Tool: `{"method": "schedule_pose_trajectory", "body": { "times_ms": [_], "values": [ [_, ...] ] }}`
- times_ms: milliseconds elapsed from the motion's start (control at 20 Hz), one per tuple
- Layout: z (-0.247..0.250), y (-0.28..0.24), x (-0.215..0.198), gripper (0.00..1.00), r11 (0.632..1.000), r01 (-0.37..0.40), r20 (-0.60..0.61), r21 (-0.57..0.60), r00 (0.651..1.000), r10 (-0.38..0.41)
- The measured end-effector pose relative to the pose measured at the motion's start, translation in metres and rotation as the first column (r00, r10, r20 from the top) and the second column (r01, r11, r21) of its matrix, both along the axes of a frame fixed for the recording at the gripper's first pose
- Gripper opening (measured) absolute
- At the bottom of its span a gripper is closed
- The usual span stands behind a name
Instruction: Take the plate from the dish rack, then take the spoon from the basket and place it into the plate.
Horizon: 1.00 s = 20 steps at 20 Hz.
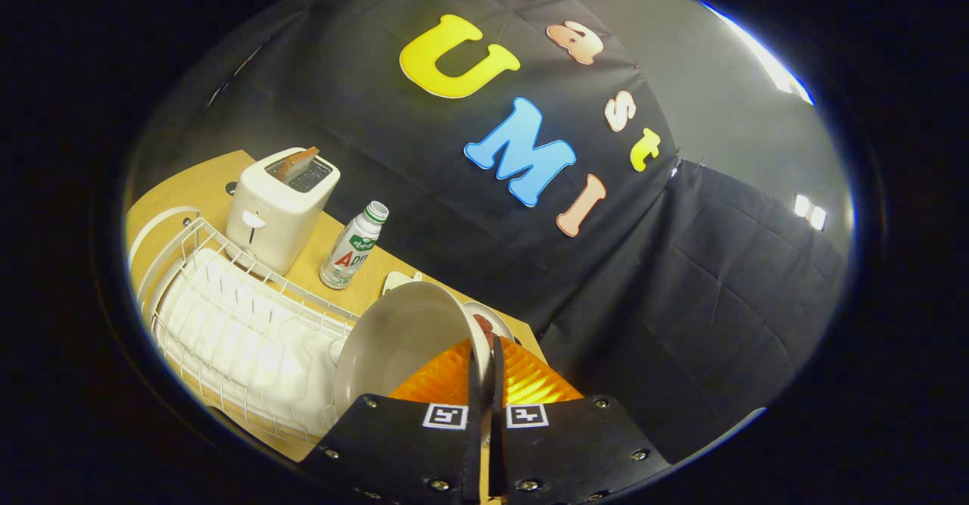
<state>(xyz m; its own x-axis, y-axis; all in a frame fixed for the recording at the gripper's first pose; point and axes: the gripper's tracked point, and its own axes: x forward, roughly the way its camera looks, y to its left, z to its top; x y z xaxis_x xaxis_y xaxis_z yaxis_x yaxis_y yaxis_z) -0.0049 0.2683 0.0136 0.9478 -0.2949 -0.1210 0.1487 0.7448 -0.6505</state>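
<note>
Claw [485, 369]: two fingers drawn close together, clamped on the rim of the plate, one finger [473, 384] on the near face and the other on the far side of the rim. The grip sits at the plate's right edge as seen along the fingers.

Plate [401, 338]: pale, round, shallow. Held tilted on edge, lifted clear of the dish rack, its hollow face turned toward the rack. It hangs just above the rack's near end.

Dish rack [227, 316]: white wire frame with a white ribbed drain tray inside. Stands on the surface to the left of the claw, running along the surface's near edge. Slots bare where visible.

Surface [200, 183]: light wood, carrying all listed items.

Toaster [280, 206]: white, beyond the rack toward the back edge of the surface; a slice of bread [297, 163] stands up out of one slot.

Bottle [353, 246]: small, white, green cap, upright, just right of the toaster, between it and the plate.

Small dish [488, 322]: partly hidden behind the plate's rim, with something dark reddish on it; contents cannot be told.

Orange item [530, 380]: shiny, ridged, just ahead of the fingers below the plate; cannot tell what it is.

Spoon and basket: cannot be made out.
</note>
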Motion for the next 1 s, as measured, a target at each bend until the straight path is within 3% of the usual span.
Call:
{"method": "schedule_pose_trajectory", "body": {
  "times_ms": [400,750,1000],
  "values": [
    [0.015,-0.026,-0.072,0.05,0.997,0.003,0.005,0.083,1.0,-0.003],
    [-0.02,-0.05,-0.125,0.05,0.986,0.004,-0.068,0.165,0.998,0.008],
    [-0.047,-0.06,-0.138,0.04,0.979,0.0,-0.118,0.205,0.993,0.025]
  ]
}}
